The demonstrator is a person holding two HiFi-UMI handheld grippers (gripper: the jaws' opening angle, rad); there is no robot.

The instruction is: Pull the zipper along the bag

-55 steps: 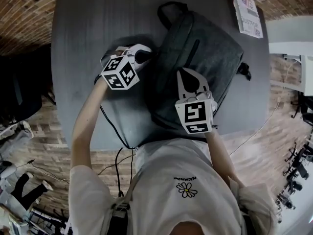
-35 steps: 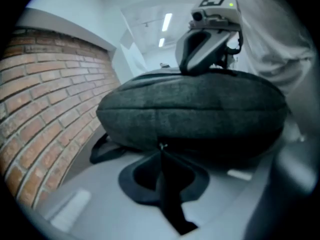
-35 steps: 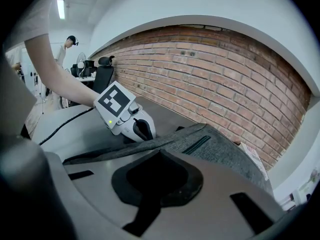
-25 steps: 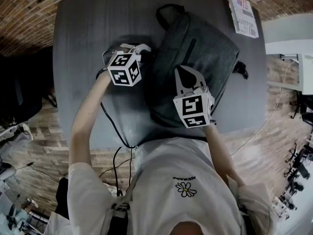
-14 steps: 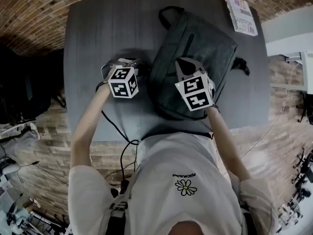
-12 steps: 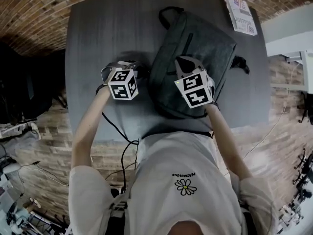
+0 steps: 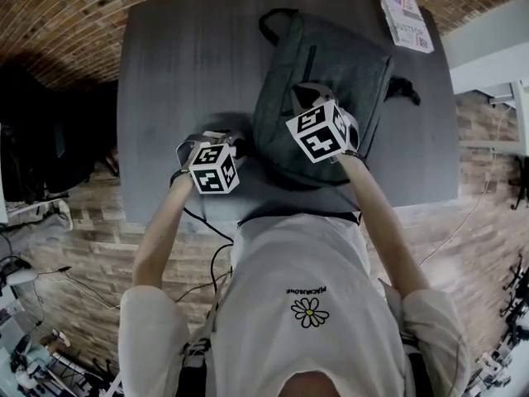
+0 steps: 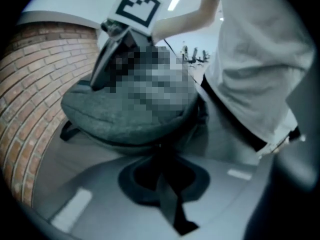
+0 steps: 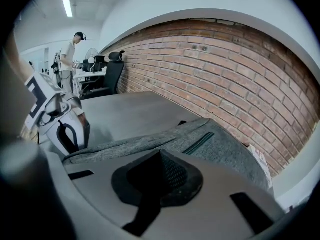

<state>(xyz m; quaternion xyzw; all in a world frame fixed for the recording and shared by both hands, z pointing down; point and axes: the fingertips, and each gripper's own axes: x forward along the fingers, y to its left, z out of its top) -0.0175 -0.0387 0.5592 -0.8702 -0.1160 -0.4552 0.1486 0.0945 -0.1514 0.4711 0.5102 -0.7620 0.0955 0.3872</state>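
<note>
A grey fabric bag (image 7: 331, 60) lies on the dark table (image 7: 182, 48), handle end away from me. My left gripper (image 7: 239, 145) sits at the bag's near left edge. In the left gripper view its jaws (image 8: 161, 170) are shut on the dark zipper pull (image 8: 170, 204), which runs back to the seam of the bag (image 8: 115, 119). My right gripper (image 7: 304, 98) rests on top of the bag near its middle. In its own view the right gripper (image 9: 160, 159) looks shut with nothing visible between the jaws, the bag (image 9: 220, 144) just beyond and the left gripper (image 9: 62, 126) to the left.
A printed booklet (image 7: 403, 15) lies at the table's far right corner. A black cable (image 7: 198, 222) hangs off the near edge below the left gripper. A brick wall (image 9: 210, 69) runs behind the table, with an office chair (image 9: 115, 69) and a person (image 9: 70, 54) further back.
The left gripper has moved along the bag's left side from the far end toward the near corner, still shut. The right gripper has stayed on top of the bag.
</note>
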